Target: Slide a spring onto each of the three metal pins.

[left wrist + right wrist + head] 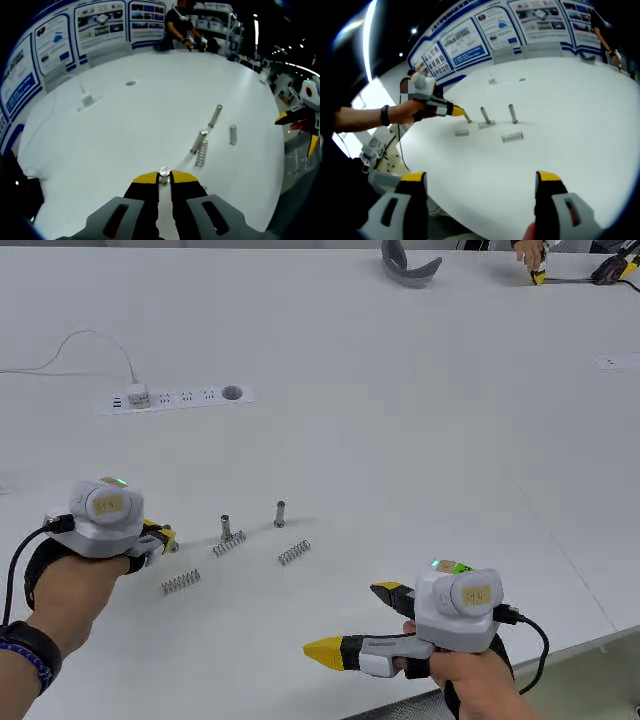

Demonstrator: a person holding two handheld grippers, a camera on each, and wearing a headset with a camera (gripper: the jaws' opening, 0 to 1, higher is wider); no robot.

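Observation:
Two metal pins stand upright on the white table, one [226, 527] beside a spring [229, 544] and one [280, 513] further right. Two more springs lie flat, one [294, 552] right of centre and one [181, 582] nearer me. My left gripper [165, 537] is shut on a third pin [164, 173], whose round top shows between the yellow tips. From the right gripper view that pin [468, 118] stands at the left end of the pin row. My right gripper [357, 622] hangs open near the table's front edge, with nothing between its fingers.
A white power strip [175, 398] with a plugged-in adapter and cable lies at the back left. A grey curved object [408, 268] sits at the far edge. Another person's hands with grippers [540, 260] work at the far right. Posters line the wall.

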